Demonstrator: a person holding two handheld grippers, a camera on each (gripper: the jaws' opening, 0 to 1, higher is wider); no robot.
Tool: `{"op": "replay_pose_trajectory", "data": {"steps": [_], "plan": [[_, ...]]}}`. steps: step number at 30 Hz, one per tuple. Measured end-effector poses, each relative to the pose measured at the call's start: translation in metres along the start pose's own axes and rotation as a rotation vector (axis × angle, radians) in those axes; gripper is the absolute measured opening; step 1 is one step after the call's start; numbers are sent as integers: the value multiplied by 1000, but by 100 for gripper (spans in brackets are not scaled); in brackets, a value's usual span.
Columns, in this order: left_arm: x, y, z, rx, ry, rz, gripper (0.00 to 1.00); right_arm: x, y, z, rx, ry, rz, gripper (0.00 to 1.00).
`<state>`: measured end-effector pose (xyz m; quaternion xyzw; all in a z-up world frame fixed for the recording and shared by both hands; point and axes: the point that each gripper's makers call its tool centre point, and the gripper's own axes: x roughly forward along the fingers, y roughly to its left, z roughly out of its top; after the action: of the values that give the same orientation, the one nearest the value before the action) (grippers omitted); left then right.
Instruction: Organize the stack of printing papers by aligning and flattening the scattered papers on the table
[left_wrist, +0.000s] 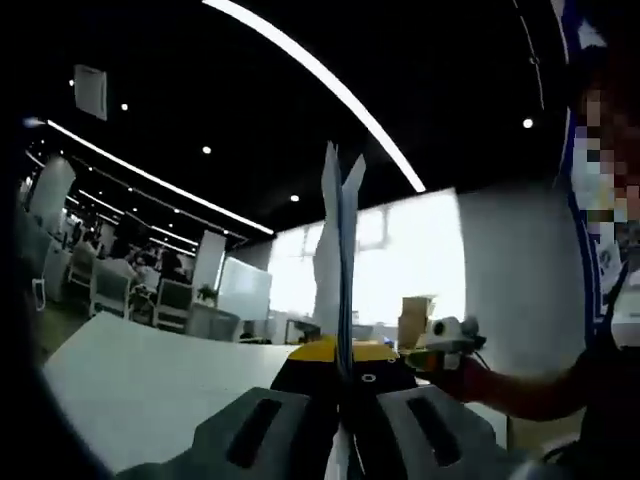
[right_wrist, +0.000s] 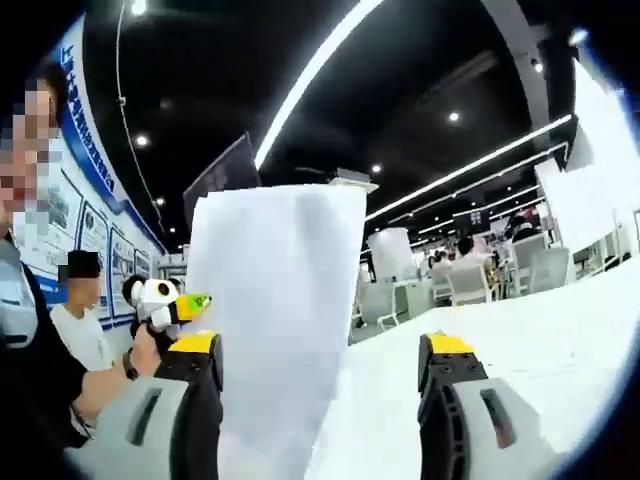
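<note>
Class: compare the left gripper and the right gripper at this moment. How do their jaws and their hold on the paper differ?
The left gripper has jaws shut on the paper stack, held upright and seen edge-on. The right gripper has jaws wide apart, gripping nothing; the paper stands broadside before it. Both have grey jaws with yellow tips.

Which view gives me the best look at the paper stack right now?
The right gripper view: the paper stack faces the camera broadside, upright between its open jaws. The left gripper view shows it edge-on, a thin sliver clamped in the left gripper.
</note>
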<state>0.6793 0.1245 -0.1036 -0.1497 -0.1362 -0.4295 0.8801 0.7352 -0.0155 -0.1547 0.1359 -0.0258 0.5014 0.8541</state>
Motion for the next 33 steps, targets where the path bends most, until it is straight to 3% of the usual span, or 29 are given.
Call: {"op": "replay_pose_trajectory", "data": {"steps": [5, 6, 9, 12, 14, 15, 18, 19, 23, 25, 28, 30, 33], "plan": [[-2, -9, -3, -106, -11, -88, 5, 5, 15, 8, 54, -41, 78, 65], [-2, -11, -6, -133, -10, -118, 5, 4, 32, 18, 77, -80, 157, 64], [-3, -19, -10, -163, -12, -169, 5, 1, 48, 20, 121, -68, 245, 62], [-4, -32, -9, -207, -38, -243, 5, -1, 50, 20, 108, -64, 260, 56], [-4, -32, -10, -232, -48, -251, 5, -5, 57, 15, 110, -22, 285, 39], [-4, -31, -12, -241, -49, -247, 5, -9, 61, 12, 67, -3, 301, 21], [-5, -23, -14, -252, -53, -219, 5, -15, 58, 13, -4, 6, 274, 4], [-5, -16, -19, -233, -36, -177, 5, -16, 59, 12, -14, 14, 269, 1], [-3, -19, -24, -199, -20, -174, 5, -18, 58, 9, -47, 37, 231, 0], [-2, -8, -29, -97, 9, -86, 5, -18, 51, 8, -139, 48, 170, 0], [-1, -1, -32, 65, 37, -17, 6, -14, 46, 6, -312, 58, 81, 0], [1, 1, -30, 187, 15, 18, 6, -11, 47, 9, -394, 39, 46, 0], [4, 3, -34, 195, 29, 35, 6, -9, 46, 14, -421, 5, 23, 0]]}}
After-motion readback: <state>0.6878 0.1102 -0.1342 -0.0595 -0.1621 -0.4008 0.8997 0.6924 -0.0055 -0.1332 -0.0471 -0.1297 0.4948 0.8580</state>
